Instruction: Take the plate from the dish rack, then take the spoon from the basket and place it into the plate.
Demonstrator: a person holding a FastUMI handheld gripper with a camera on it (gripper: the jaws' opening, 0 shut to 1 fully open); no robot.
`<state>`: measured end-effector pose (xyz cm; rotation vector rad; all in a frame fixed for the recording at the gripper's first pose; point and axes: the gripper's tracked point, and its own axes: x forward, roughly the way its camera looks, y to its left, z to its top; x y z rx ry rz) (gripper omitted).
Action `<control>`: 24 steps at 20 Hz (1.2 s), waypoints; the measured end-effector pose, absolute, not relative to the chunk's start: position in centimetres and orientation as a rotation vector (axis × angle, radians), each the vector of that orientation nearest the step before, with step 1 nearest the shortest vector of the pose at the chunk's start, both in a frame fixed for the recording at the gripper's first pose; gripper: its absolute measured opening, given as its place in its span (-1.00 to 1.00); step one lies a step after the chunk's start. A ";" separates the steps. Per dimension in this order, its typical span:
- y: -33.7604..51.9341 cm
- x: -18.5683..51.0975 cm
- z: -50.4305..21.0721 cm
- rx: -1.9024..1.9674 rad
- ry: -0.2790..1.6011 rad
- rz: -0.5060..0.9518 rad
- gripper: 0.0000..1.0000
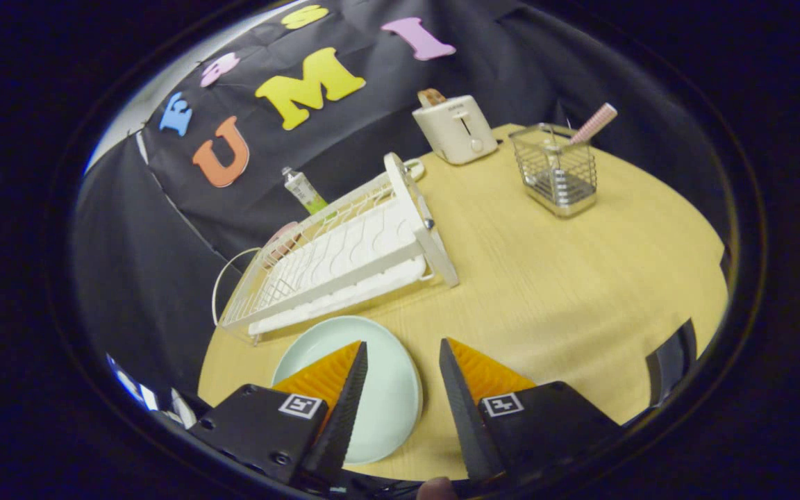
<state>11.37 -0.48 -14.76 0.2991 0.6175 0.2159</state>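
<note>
The gripper (403,347) hangs over the near part of the desk (546,278), its fingers (351,389) spread apart and grasping nothing — bare wood shows in the gap between them. The pale green plate (386,389) lies flat on the desk, out of the rack, and sits mostly under and beside the left finger, whose tip overlaps the plate's face; whether that finger actually touches it cannot be told. The right finger stands clear of the plate's rim, over the wood.

Just beyond the plate comes the white dish rack (344,257), a long wire frame with a white tray inside, running away from the fingers toward the booth's wall. Something pinkish (282,239) leans at the rack's far side, too small to make out. A tube (303,189) with a green lower part stands behind the rack, against the cloth.

Further off, well beyond the fingers and to the right, the wire basket (558,170) stands upright on the desk — and the spoon (591,125) is in it, its checked pink handle sticking up and leaning out over the basket's far right corner. The bowl end is down inside the mesh and hard to see. To the left of the basket, near it but apart, a cream toaster (454,128) sits at the desk's far edge with a slice of bread (431,96) poking out of its top.
</note>
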 end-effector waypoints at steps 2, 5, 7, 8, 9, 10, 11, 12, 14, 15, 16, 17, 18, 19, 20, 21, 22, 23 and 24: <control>-2.7 11.4 -12.6 0.154 0.483 0.170 0.58; -6.5 11.7 -10.0 0.041 0.325 0.079 0.74; -8.8 12.2 -8.7 0.033 0.251 0.033 0.81; -10.0 12.7 -8.3 0.041 0.219 0.011 0.81; -11.2 13.3 -8.1 0.045 0.194 -0.008 0.82; -12.2 13.6 -8.1 0.046 0.180 -0.021 0.82; -13.1 14.1 -8.2 0.032 0.176 -0.027 0.82; -14.2 14.7 -8.3 0.014 0.164 -0.036 0.82; -16.6 16.2 -8.0 -0.020 0.143 -0.061 0.82; -17.7 16.8 -8.0 -0.024 0.139 -0.070 0.82; -18.8 17.5 -8.2 -0.022 0.141 -0.075 0.82; -19.6 18.4 -8.2 -0.008 0.141 -0.070 0.82; -20.6 19.1 -8.6 0.019 0.151 -0.066 0.82; -21.3 19.8 -9.2 0.049 0.167 -0.061 0.81; -22.2 20.7 -9.8 0.074 0.177 -0.061 0.80; -22.7 21.3 -10.0 0.095 0.178 -0.051 0.63; -23.0 21.9 -9.9 0.108 0.172 -0.038 0.53; -23.3 22.6 -9.8 0.114 0.164 -0.030 0.47; -23.6 23.4 -9.9 0.112 0.160 -0.024 0.41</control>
